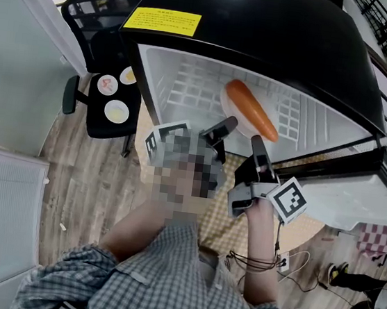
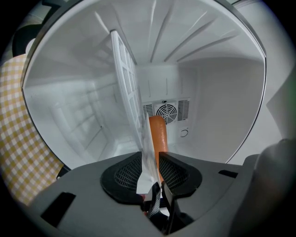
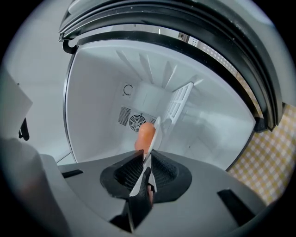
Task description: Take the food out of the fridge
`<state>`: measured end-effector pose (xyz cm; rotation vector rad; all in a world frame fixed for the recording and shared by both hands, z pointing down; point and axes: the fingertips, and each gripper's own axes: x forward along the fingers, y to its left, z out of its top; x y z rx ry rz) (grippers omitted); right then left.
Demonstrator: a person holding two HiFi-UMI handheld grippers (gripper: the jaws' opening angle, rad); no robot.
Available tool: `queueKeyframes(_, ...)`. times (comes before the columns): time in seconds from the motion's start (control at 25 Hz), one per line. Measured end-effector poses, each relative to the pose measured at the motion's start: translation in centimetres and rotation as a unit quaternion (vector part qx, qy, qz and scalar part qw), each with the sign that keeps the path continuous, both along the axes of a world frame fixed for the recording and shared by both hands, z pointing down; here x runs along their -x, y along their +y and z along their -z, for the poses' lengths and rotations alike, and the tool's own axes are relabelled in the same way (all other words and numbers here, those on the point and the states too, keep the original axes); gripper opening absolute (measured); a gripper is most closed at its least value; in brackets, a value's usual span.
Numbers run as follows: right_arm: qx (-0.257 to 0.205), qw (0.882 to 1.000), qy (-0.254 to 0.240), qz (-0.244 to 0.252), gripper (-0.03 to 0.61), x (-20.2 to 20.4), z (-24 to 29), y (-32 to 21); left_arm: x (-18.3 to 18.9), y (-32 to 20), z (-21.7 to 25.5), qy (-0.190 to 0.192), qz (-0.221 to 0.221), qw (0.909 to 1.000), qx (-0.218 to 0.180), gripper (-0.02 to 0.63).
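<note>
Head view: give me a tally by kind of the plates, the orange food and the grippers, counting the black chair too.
Plates: 4, the fridge plate plus 3 chair plates
Orange food: 1
Grippers: 2, the left gripper and the right gripper
Total: 7
</note>
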<state>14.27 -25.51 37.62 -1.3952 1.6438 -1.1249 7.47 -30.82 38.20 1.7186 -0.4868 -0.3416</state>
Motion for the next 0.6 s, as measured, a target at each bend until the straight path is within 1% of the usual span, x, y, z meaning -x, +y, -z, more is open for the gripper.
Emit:
queueKeyframes(0.16,-0.001,1.0,0.008,0.01,0.049,-0.1,0.1,0.6,-0.4,0.1,0.0,0.002,0.0,1.0,0.0,0.106)
queueKeyframes(0.2,0.0,1.0,0.011,0.011,0.049,-0.2,0.1,0.7,-0.5,0.1,0.1,0.002,-0.002,1.0,-0.006,0.1)
queueKeyframes(0.24,0.0,1.0,0.015,0.012,0.049,-0.3,0.0,0.7,-0.5,0.2,0.3,-0.001,-0.003,0.9999,-0.015,0.069)
queueKeyframes(0.28,0.001,1.0,0.018,0.013,0.049,-0.3,0.0,0.8,-0.6,0.2,0.4,-0.009,-0.003,0.9996,-0.028,0.056)
queueKeyframes(0.36,0.001,1.0,0.018,0.013,0.049,-0.4,0.0,0.9,-0.8,0.4,0.5,-0.028,-0.005,0.9985,-0.048,0.055)
queueKeyframes(0.6,0.003,1.0,0.012,0.018,0.049,-0.4,-0.2,1.5,-0.7,1.1,0.5,-0.029,-0.003,0.9984,-0.049,0.044)
